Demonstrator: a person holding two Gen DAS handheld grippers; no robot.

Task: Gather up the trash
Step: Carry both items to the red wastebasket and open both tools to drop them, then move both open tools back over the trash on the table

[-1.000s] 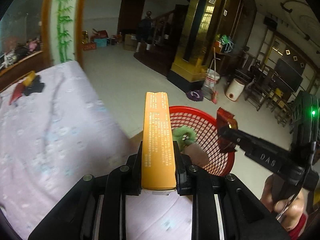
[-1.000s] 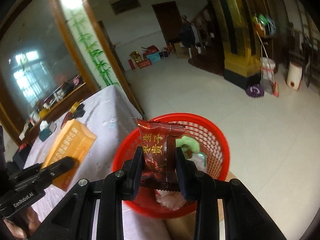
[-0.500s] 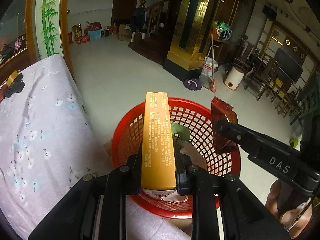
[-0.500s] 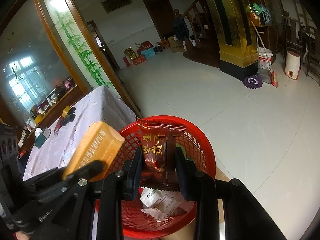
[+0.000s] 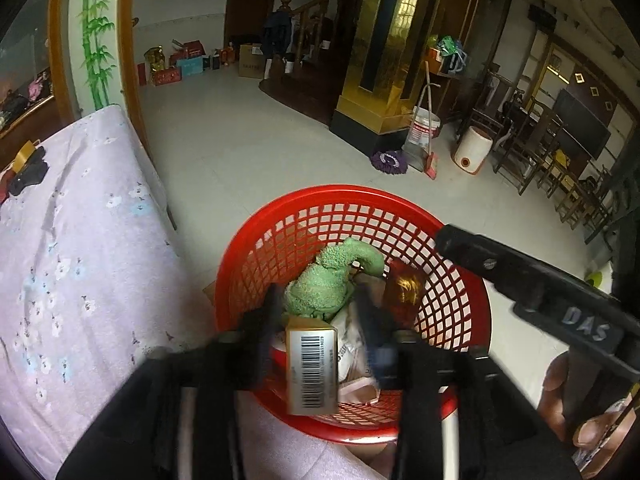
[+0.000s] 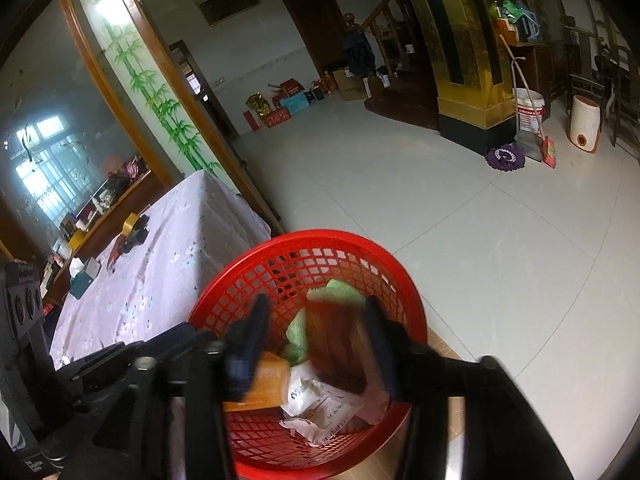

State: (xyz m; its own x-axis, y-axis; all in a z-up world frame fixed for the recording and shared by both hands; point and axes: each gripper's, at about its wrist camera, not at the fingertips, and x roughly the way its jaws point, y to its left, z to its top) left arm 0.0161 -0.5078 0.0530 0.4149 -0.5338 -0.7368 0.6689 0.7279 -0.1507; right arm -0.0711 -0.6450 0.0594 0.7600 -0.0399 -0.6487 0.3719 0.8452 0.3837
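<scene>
A red mesh basket point(image 5: 332, 192) point(image 6: 320, 236) sits just past the table edge, holding a green cloth point(image 5: 332, 276), white wrappers point(image 6: 316, 400) and other scraps. My left gripper point(image 5: 320, 300) hangs over it, its jaws opening. The orange box point(image 5: 312, 368) is slipping down between them, barcode end up, and no pad presses on it. My right gripper point(image 6: 318, 308) is also over the basket with its jaws opening. The brown snack wrapper point(image 6: 336, 352) is a blur falling between its fingers. The orange box point(image 6: 260, 384) shows low in the basket in the right wrist view.
The table with a lilac flowered cloth point(image 5: 80, 240) lies to the left, with a tape roll point(image 6: 132, 222) and a teal tissue box point(image 6: 80, 280) at its far end. A person's hand point(image 5: 560, 400) holds the right gripper. Pale tiled floor point(image 6: 480, 220) stretches beyond the basket.
Both grippers' jaws have spread. The orange box has slid down out of the left grip. The brown wrapper has left the right grip and drops into the basket.
</scene>
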